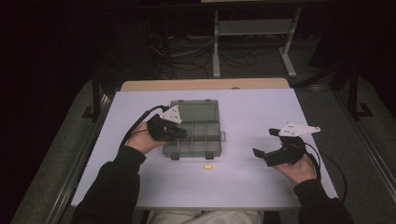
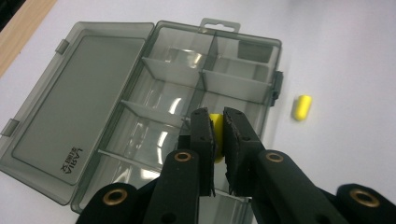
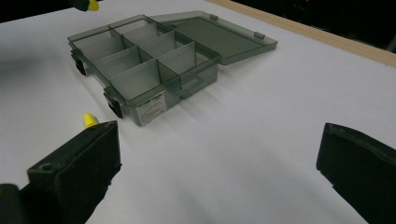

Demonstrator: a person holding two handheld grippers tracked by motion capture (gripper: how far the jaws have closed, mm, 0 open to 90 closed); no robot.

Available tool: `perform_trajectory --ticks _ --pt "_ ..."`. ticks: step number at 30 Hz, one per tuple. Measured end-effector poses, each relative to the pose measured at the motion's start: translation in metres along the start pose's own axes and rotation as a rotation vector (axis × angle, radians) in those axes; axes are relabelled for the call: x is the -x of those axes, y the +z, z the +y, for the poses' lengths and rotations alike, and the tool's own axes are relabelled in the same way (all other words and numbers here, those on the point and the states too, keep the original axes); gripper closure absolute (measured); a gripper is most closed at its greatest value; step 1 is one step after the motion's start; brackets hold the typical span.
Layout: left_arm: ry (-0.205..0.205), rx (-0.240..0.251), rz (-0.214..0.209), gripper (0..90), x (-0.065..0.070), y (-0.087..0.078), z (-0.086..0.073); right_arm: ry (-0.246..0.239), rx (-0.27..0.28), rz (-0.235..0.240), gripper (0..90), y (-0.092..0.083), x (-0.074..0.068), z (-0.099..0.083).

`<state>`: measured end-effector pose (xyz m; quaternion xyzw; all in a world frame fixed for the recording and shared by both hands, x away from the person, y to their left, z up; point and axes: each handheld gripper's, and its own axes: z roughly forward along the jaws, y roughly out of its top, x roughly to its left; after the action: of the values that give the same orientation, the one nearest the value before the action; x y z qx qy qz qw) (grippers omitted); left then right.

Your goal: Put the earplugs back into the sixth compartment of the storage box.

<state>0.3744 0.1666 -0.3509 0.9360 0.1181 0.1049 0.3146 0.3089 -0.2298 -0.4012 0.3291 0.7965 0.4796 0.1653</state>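
Your left gripper (image 2: 218,128) fingers clench a yellow plug (image 2: 215,122); the open organizer box (image 2: 154,98) compartments lie directly beyond and below them.

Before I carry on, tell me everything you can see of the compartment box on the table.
The compartment box is smoky grey, see-through plastic, lying flat on the white table. Its hinged lid lies fully open and flat beside the tray. Dividers split the tray into small compartments, all looking empty. Two dark latches and a hang tab sit on its edges. The left hand-held gripper hovers over it, shut on a yellow piece.
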Motion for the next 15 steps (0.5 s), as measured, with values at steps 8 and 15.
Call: perform_trajectory --ticks 8,15 --pt "-0.032 -0.008 -0.008 82.9 0.0 0.014 -0.013 -0.001 -0.008 0.003 0.0 0.001 0.0 0.0" --pt "-0.052 -0.028 -0.018 82.7 0.001 0.027 -0.024 -0.002 -0.013 0.003 0.0 0.002 0.0 0.0"
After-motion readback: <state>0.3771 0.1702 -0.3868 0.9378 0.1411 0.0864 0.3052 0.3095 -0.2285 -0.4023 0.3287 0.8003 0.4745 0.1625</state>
